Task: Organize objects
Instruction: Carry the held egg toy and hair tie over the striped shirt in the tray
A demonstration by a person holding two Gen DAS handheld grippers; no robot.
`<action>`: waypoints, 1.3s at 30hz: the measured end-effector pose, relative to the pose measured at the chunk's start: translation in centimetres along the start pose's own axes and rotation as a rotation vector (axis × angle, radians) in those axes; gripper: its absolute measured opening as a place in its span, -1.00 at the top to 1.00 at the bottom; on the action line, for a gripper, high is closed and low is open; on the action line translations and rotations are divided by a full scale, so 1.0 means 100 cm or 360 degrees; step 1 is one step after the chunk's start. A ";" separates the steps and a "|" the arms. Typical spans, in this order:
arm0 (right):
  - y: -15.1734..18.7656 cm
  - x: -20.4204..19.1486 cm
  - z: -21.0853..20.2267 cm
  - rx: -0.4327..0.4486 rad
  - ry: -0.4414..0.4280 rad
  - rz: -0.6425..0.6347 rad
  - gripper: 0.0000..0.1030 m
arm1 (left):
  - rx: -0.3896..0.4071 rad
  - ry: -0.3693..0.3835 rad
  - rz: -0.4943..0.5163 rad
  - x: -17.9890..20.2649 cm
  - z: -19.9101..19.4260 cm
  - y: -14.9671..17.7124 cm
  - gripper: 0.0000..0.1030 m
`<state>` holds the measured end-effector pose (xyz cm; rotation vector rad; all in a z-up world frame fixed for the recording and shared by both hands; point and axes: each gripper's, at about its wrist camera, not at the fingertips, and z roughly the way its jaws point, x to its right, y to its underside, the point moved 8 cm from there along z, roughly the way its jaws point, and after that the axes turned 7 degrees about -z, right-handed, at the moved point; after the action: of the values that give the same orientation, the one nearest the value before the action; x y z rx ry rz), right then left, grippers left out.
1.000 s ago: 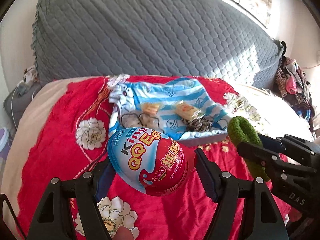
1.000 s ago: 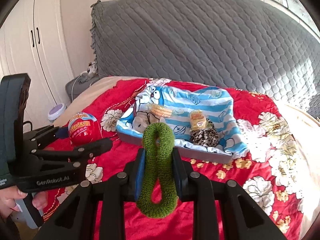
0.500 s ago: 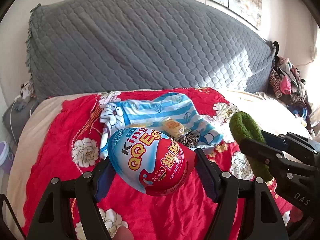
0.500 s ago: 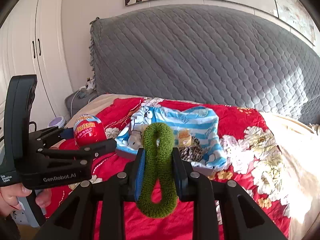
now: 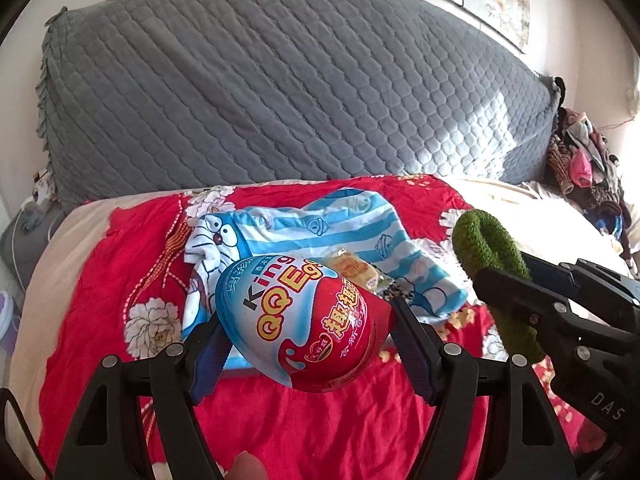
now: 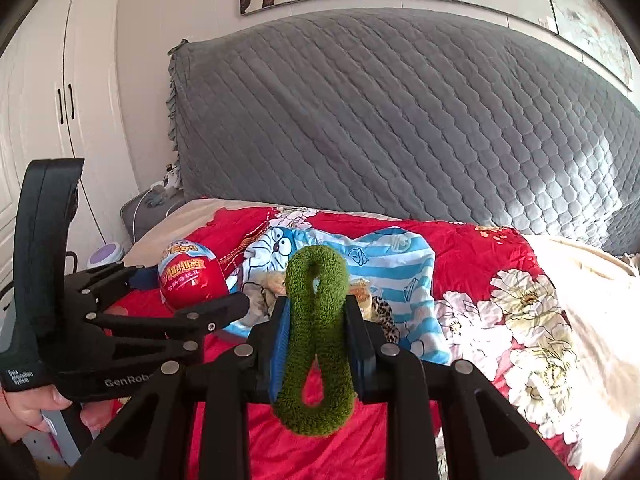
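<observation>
Your left gripper (image 5: 308,344) is clamped on the red-and-blue toy egg (image 5: 300,320) — held in the air above the red floral bedspread (image 5: 100,264). Your right gripper (image 6: 318,340) squeezes the green hair scrunchie (image 6: 316,320) between its 2 fingers, just right of the egg. Beyond both, a blue striped cloth (image 6: 396,272) lies on the bedspread with small snack packets — one (image 5: 354,270) shows past the egg.

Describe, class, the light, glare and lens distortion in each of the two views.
Left wrist view: sunlight from the right washes out the bedding beyond the green scrunchie; the toy egg stays sharp in the left tool. Right wrist view: glare bleaches the bed's right edge; the fisheye bows the grey headboard and leaves black corners.
</observation>
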<state>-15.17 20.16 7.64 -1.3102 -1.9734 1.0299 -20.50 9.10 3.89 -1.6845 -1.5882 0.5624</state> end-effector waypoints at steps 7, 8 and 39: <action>0.004 0.017 0.038 -0.0013 0.0010 0.0031 0.49 | -0.0030 -0.0012 -0.0024 -0.005 0.039 -0.002 -0.47; 0.005 0.019 0.044 -0.0018 0.0014 0.0027 0.49 | -0.0036 -0.0013 -0.0024 -0.005 0.045 -0.001 -0.47; 0.055 0.056 0.154 -0.0145 0.0054 0.0117 0.49 | -0.0104 -0.0082 -0.0001 -0.010 0.158 0.005 -0.48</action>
<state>-26.48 22.12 -5.24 -1.4490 -1.9806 0.9551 -32.13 11.50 -6.63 -1.7300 -1.6597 0.5634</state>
